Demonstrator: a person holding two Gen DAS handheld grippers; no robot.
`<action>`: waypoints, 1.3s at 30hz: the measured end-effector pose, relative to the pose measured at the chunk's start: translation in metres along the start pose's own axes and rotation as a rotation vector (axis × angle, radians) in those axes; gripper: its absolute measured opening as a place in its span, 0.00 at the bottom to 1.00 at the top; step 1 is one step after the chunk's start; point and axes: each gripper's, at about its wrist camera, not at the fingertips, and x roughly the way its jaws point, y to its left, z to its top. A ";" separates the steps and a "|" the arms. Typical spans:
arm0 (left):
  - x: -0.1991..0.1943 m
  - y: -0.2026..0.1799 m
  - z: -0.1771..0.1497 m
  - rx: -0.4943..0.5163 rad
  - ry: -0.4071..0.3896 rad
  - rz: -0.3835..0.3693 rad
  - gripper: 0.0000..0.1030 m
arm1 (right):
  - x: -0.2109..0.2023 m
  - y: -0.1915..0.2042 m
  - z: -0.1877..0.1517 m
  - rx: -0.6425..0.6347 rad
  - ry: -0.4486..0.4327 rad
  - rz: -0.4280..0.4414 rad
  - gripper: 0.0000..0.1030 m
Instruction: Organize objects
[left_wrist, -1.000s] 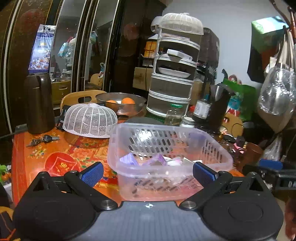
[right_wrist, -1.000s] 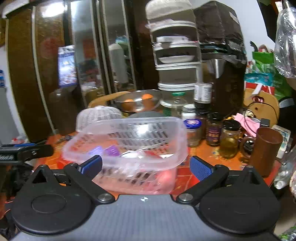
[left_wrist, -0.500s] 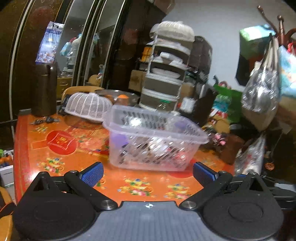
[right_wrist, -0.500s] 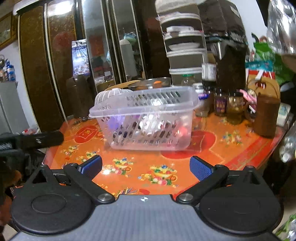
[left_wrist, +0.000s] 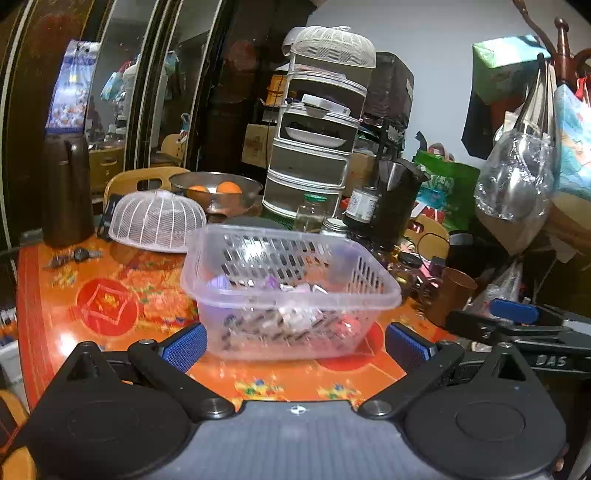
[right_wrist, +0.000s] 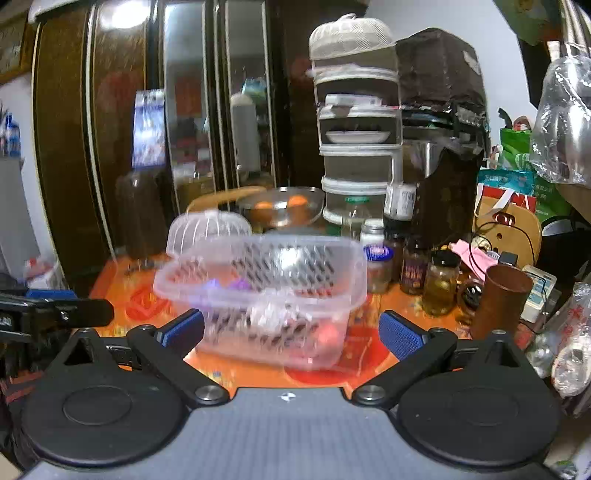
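Basket (left_wrist: 291, 291) sits mid-desk (left_wrist: 107, 306), small items inside. Left gripper (left_wrist: 295, 341) and right gripper (right_wrist: 291, 332) — jaws spread wide, empty. Approach level toward 12 o'clock — straddle one wall, clamp gently; thin plastic flexes.

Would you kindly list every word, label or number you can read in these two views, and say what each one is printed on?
"DAS": white letters on the black body of the right gripper, seen in the left wrist view.
Dark bottle label: too small to read.
Jar label: blurred, unreadable.
Green bag: print too small to read.
Blue poster: no legible text.
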 end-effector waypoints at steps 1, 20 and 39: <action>0.004 0.000 0.005 0.006 0.010 0.012 1.00 | 0.002 -0.003 0.002 0.010 -0.005 0.012 1.00; 0.020 0.001 0.025 0.047 0.030 0.159 1.00 | 0.039 -0.022 0.018 0.065 0.092 0.005 1.00; -0.005 0.007 0.018 0.026 -0.019 0.197 1.00 | 0.017 -0.006 0.015 0.039 0.061 0.023 1.00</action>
